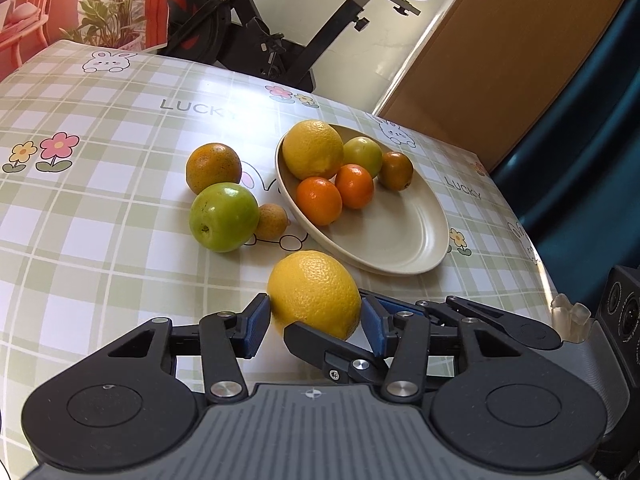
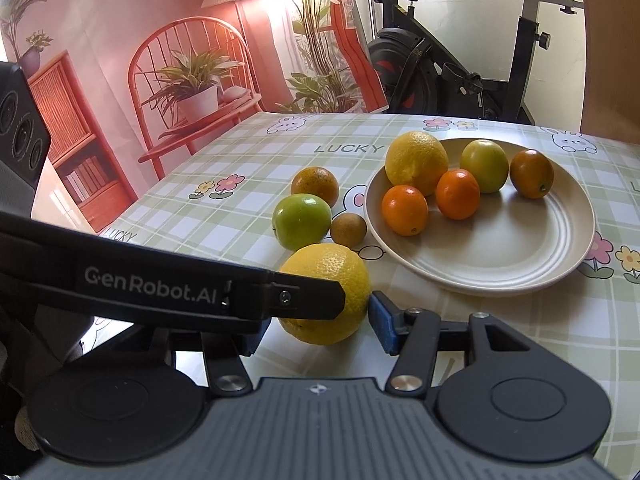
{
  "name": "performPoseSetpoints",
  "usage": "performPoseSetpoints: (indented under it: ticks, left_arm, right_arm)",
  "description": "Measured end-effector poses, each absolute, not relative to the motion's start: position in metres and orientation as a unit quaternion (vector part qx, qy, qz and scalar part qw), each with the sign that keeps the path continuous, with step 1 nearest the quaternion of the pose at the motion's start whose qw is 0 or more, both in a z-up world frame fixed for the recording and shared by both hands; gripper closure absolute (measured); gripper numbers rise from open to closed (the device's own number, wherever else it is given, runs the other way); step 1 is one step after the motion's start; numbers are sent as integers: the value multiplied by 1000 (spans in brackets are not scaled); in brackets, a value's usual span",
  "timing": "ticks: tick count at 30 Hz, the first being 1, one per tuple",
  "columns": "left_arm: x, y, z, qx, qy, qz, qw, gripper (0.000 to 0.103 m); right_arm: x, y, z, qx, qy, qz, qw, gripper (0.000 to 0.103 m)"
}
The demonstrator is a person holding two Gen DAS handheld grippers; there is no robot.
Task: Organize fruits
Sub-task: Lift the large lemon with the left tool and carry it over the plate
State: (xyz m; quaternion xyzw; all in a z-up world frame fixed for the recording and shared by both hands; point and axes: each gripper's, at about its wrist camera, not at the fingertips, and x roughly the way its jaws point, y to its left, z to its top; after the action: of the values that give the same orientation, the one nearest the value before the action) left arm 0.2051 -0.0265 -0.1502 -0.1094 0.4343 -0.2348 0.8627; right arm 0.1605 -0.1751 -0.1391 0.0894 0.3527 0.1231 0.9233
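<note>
A large yellow lemon (image 1: 314,292) (image 2: 326,272) sits low over the checked tablecloth, just in front of the cream plate (image 1: 400,240) (image 2: 500,248). My left gripper (image 1: 315,326) is shut on it, both blue pads pressed to its sides. My right gripper (image 2: 320,328) straddles the same lemon. Its right pad touches the fruit, and its left pad is mostly hidden behind the left gripper's finger (image 2: 200,292). The plate holds another lemon (image 1: 312,150), two oranges (image 1: 320,200), a greenish fruit (image 1: 362,156) and a brownish one (image 1: 396,170). A green apple (image 1: 224,216), a mottled orange (image 1: 213,168) and a small brown fruit (image 1: 272,221) lie left of the plate.
An exercise bike (image 1: 280,40) stands beyond the table's far edge. A printed pink backdrop (image 2: 160,80) rises at the far left. A brown board (image 1: 500,60) and a dark blue surface (image 1: 580,160) lie past the table's right edge.
</note>
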Motion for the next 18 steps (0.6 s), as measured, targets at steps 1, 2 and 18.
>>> performPoseSetpoints:
  ticks: [1,2,18]
  left_arm:
    - [206,-26,-150,-111,435,-235,862,51]
    - [206,-26,-150,-112,435,-235,862,51]
    - [229,-18,-157,-181,450,-238,842,50]
  right_arm:
    - [161,-176,-139,91,353,123,923,47]
    - [161,-176,-139,93,352,124,923,47]
    - [165,-181,-142,99,351,120,923,47]
